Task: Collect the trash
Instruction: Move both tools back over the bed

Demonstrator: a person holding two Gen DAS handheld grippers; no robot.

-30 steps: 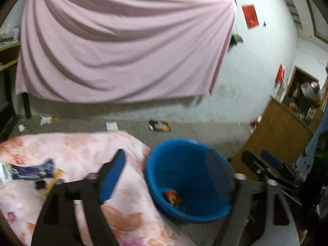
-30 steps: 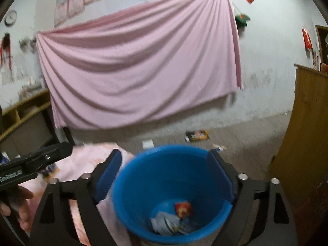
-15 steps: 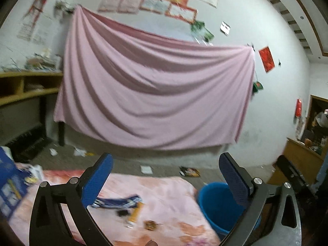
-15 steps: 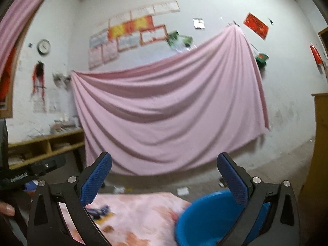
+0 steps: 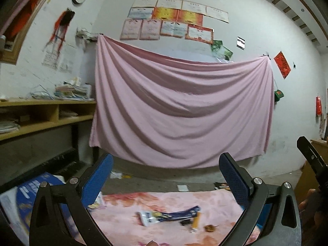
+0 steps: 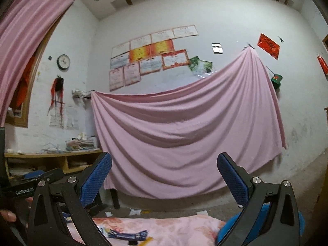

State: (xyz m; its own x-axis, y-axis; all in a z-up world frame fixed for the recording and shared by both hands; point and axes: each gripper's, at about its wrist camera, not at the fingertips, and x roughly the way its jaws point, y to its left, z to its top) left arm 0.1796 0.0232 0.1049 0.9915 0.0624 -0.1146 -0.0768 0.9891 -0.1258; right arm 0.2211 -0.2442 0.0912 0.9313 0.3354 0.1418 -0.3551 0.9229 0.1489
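Left gripper (image 5: 166, 176): fingers spread wide, nothing between blue pads (image 5: 97, 182), raised above pink floral cloth (image 5: 164, 203). Right gripper (image 6: 164, 176): likewise wide apart, empty, level, at cloth's right end. Skin at frame edges, probably holder's hands.

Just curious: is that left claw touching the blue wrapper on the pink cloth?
Apart. The left wrist view shows the left gripper open and empty, with the blue wrapper lying beyond its fingers.
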